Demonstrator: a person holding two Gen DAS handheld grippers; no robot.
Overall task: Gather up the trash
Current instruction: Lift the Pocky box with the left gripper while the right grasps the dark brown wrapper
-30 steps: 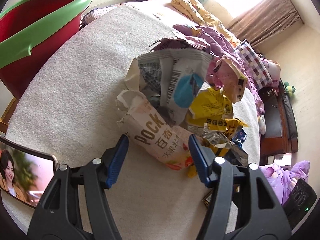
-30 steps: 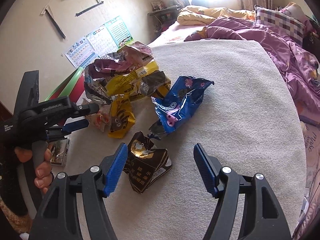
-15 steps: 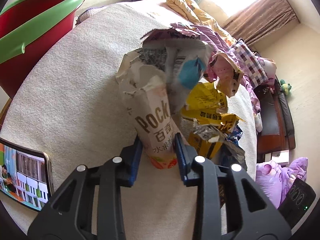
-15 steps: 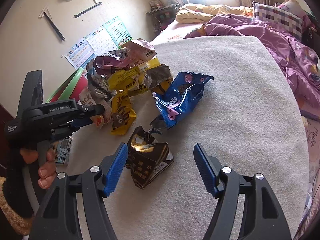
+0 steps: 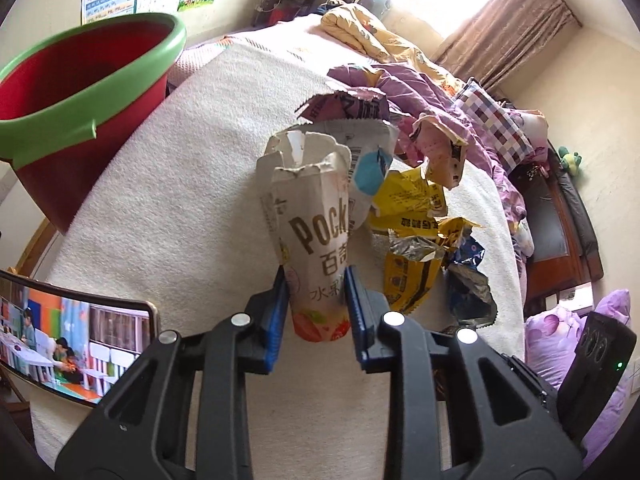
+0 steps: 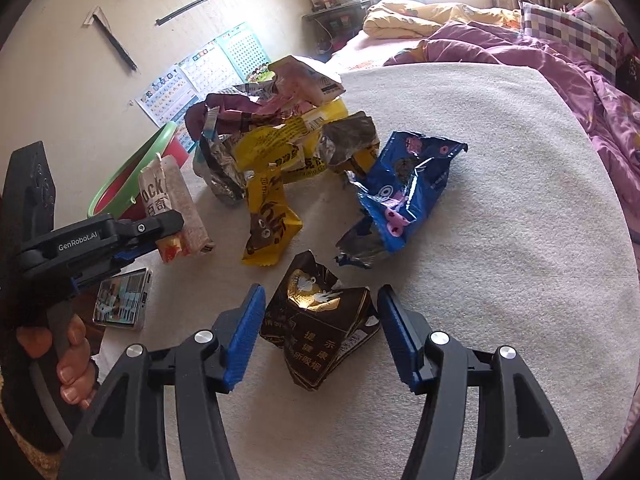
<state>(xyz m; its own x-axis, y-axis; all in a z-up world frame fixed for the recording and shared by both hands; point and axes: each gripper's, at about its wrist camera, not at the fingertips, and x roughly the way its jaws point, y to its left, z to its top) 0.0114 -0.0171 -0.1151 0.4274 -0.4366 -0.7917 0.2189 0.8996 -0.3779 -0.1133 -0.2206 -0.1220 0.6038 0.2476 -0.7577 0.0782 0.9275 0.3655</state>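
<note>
Since the earlier frame our left gripper (image 5: 316,300) has closed on the Pocky box (image 5: 316,240) and lifted it upright at frame centre. At upper left we see the red basin (image 5: 80,92). Our right gripper (image 6: 320,332) has just been narrowing around the black wrapper (image 6: 320,328), pads not touching it.

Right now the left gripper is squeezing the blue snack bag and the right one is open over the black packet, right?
Not quite. The left gripper is squeezing the torn Pocky box, not the blue snack bag, which lies untouched on the white blanket. The left wrist view shows it. The right gripper is indeed open over the black packet; its jaws have just been closing.
</note>
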